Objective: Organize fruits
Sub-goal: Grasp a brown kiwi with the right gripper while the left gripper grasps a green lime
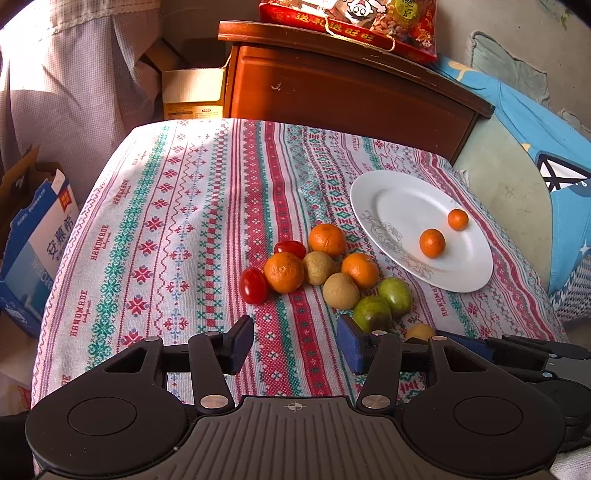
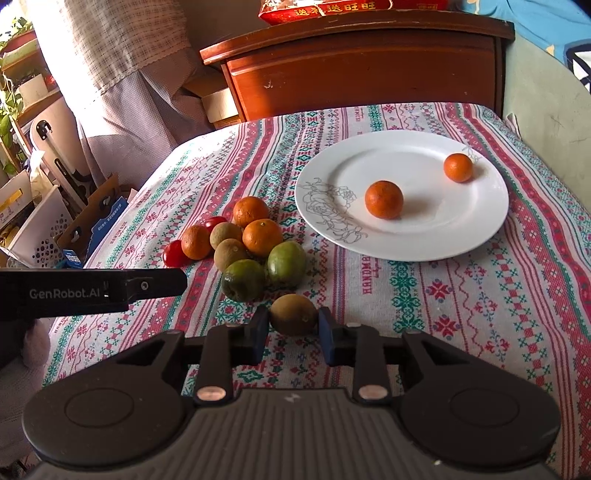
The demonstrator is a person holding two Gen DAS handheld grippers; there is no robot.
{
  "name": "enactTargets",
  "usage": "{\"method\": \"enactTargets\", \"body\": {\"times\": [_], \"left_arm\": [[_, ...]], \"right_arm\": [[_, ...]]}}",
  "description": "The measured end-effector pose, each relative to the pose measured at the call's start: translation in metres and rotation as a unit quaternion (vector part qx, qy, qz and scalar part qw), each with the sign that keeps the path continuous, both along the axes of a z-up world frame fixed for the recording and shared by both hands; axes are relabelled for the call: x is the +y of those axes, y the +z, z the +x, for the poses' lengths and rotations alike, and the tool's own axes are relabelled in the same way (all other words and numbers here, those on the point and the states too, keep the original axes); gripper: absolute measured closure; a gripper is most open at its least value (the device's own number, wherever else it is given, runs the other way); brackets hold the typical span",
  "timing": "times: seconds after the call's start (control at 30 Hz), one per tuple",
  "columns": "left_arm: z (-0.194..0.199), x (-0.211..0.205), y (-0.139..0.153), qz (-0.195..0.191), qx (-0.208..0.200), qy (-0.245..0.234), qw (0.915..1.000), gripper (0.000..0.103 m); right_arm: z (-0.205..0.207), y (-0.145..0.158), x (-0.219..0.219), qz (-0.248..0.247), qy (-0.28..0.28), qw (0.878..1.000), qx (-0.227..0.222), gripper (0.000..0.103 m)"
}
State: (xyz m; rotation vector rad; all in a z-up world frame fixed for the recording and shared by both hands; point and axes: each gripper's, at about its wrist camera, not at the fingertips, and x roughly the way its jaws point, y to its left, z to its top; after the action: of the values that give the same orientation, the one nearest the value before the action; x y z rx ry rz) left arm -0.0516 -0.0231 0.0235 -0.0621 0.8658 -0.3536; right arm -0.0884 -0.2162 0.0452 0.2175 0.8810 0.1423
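Observation:
A white plate [image 2: 443, 236] with a line-drawn flower holds two small oranges [image 2: 384, 199] [image 2: 458, 168]. Left of the plate lies a pile of fruit on the patterned cloth: three oranges [image 2: 262, 236], two red tomatoes [image 2: 173, 254], two brownish round fruits [image 2: 231, 253] and two green ones [image 2: 286, 264]. My right gripper [image 2: 292, 332] is shut on a brown-green fruit [image 2: 293, 314] near the pile's front. My left gripper [image 1: 295, 341] is open and empty, just in front of the pile [image 1: 284, 271]. The plate shows at right in the left wrist view [image 1: 465, 273].
A wooden cabinet [image 2: 362, 70] stands behind the table with a red gift box [image 1: 347, 26] on top. Cardboard boxes [image 1: 33, 243] and a curtain [image 1: 74, 85] are at the left. A blue pillow [image 1: 535, 129] lies at the right.

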Motion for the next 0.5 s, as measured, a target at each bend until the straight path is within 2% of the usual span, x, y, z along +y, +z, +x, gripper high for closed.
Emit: {"method": "enactTargets", "body": {"times": [0.2, 0.43, 0.5], "left_arm": [[-0.005, -0.019, -0.003, -0.006, -0.008, -0.03, 0.9995, 0.056], [-0.003, -0.039, -0.01, -0.008, -0.018, -0.052, 0.9985, 0.059], [-0.001, -0.043, -0.012, -0.01, -0.021, -0.058, 0.998, 0.063]], "right_arm": [[-0.003, 0.004, -0.017, -0.002, -0.044, 0.999, 0.002, 0.074], [-0.004, 0.005, -0.026, 0.003, -0.063, 0.998, 0.006, 0.074], [-0.005, 0.004, -0.028, 0.007, -0.068, 0.998, 0.009, 0.074]]}}
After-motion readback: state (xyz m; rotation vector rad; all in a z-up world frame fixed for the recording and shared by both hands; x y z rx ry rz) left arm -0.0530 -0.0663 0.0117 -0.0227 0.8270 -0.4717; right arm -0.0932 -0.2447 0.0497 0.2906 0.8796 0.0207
